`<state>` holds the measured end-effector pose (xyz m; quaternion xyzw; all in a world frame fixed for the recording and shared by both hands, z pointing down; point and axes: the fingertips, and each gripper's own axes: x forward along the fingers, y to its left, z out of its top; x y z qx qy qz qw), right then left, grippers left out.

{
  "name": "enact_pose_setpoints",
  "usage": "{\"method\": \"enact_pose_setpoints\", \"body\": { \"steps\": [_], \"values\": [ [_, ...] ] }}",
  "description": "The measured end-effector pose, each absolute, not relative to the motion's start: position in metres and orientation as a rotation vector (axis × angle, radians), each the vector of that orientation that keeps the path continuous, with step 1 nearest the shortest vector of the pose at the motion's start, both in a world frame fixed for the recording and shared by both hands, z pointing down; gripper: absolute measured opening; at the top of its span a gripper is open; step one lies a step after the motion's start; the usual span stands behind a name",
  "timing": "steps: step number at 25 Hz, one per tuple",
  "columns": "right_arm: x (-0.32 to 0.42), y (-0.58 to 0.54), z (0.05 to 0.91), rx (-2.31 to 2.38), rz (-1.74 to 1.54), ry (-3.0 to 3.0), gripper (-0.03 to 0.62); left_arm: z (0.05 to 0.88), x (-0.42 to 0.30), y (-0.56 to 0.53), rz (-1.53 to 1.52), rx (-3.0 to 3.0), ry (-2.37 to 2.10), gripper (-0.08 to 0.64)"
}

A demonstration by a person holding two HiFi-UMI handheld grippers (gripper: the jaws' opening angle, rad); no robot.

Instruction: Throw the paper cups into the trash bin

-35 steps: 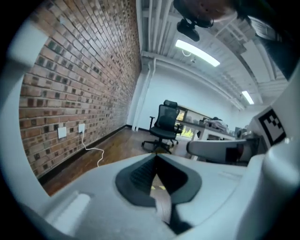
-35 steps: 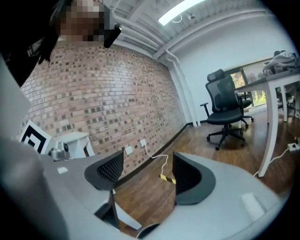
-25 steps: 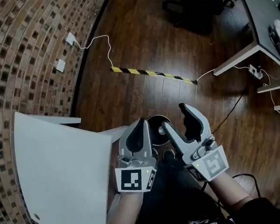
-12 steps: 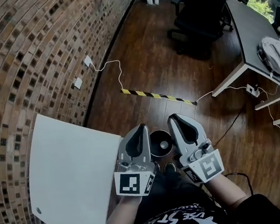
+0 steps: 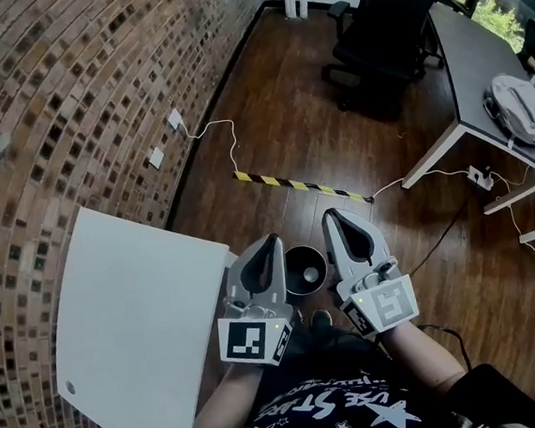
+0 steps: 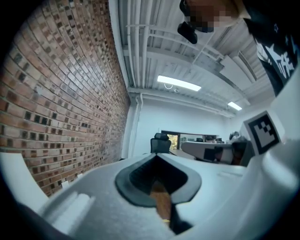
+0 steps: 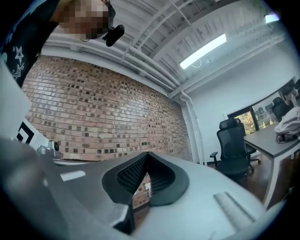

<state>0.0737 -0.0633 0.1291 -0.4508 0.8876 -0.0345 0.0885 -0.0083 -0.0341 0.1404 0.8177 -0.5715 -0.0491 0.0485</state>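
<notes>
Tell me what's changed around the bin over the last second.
The right gripper stood wide open over the trash bin. Its jaws have just been closing and now meet with nothing between them. Both grippers appear to have risen a little. The left gripper stayed shut and empty. The bin and the white table have not moved.

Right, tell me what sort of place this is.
Most likely an office. A black office chair stands by a grey desk with a backpack on it. One side is a brick wall, and striped tape lies across the wood floor.
</notes>
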Motion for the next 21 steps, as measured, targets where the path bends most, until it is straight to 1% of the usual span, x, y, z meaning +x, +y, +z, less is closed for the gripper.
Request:
{"method": "enact_pose_setpoints", "body": {
  "steps": [5,9,12,21],
  "values": [
    [0.072,-0.060,0.126,-1.336,-0.084,2.662,0.006,0.140,-0.007,-0.030,-0.156,2.483,-1.747,0.005],
    [0.070,-0.057,0.140,-1.327,-0.111,2.660,0.006,0.140,-0.011,-0.030,-0.154,2.483,-1.759,0.005],
    [0.059,-0.061,0.130,-1.314,-0.060,2.700,0.006,0.141,-0.017,-0.039,-0.142,2.479,-1.789,0.005],
    [0.049,-0.063,0.123,-1.293,-0.048,2.731,0.006,0.132,-0.028,-0.063,-0.124,2.474,-1.859,0.005]
  ]
}}
